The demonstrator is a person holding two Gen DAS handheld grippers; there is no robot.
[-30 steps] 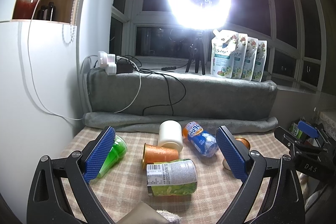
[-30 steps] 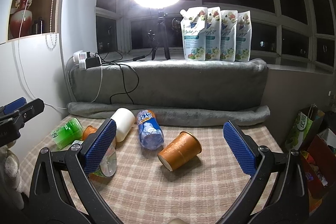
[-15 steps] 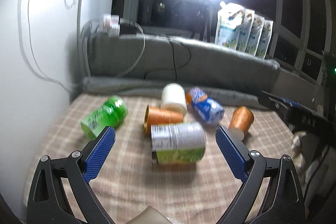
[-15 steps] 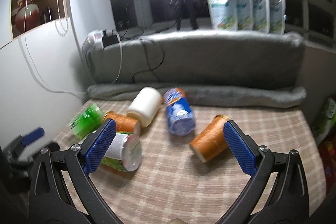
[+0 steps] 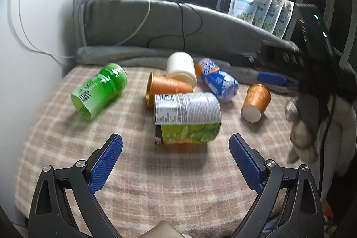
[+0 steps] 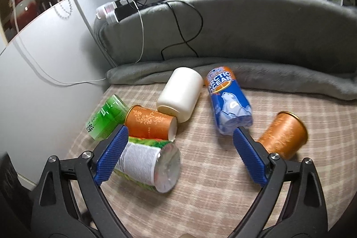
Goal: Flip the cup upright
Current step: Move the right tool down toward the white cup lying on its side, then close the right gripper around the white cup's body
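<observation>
Orange cup (image 6: 282, 136) lies on its side on the checked tabletop (image 6: 200, 193), just beyond the right finger of the right gripper (image 6: 179, 154), outside its gap. Jaws wide, empty. Second orange cup (image 6: 149, 123) lies against the white cup (image 6: 179, 94). Left gripper (image 5: 176, 163) hovers short of the labelled can (image 5: 187, 117), jaws wide, empty.

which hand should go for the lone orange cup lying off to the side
Right, probably. The right tongs are open and that orange cup lies just past their right finger with free space around it. From the left tongs it sits farther off, beyond the big labelled can.
</observation>
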